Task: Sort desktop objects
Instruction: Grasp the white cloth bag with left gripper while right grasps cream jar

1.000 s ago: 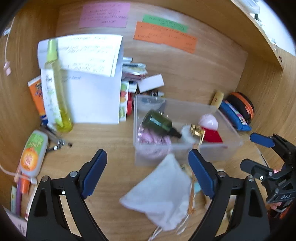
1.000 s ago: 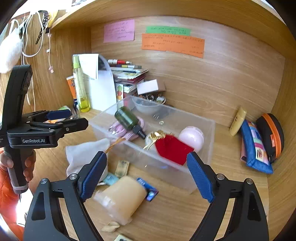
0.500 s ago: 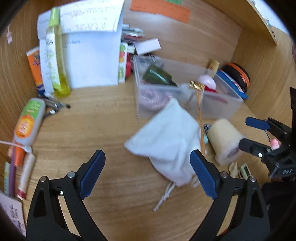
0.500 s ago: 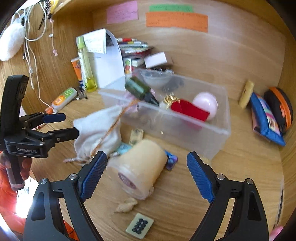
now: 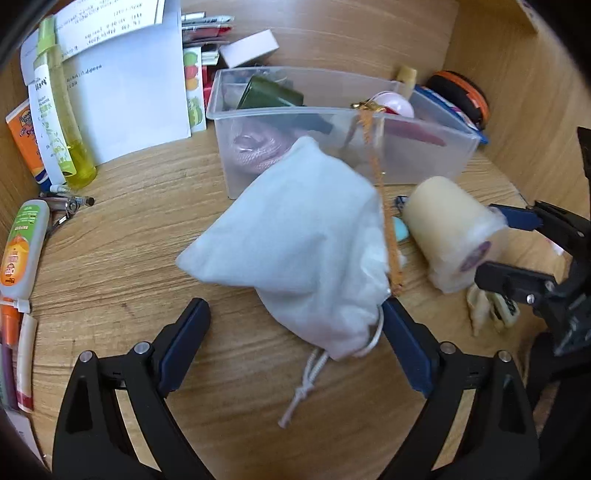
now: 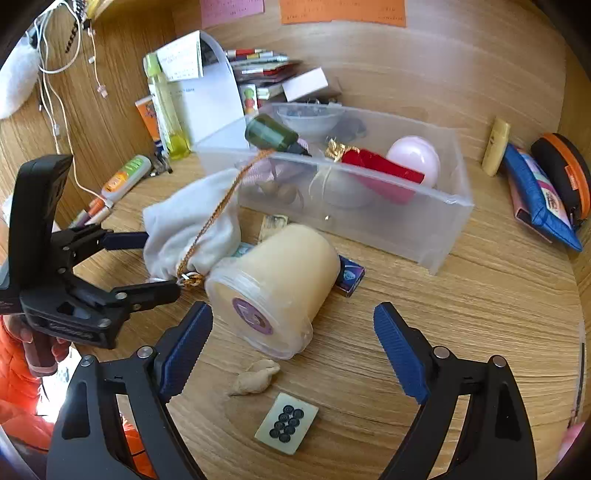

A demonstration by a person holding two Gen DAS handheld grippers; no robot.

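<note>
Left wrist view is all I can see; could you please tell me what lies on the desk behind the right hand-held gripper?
Observer: A card of black buttons lies flat there, near the jar's lid end.
Operator: Thank you. Is the right hand-held gripper touching the jar?
Observer: No. The right hand-held gripper is open, with a clear gap between each pad and the jar, which lies on its side.
Operator: Is anything stuck on the back wall?
Observer: Yes, a pink note and an orange note.
</note>
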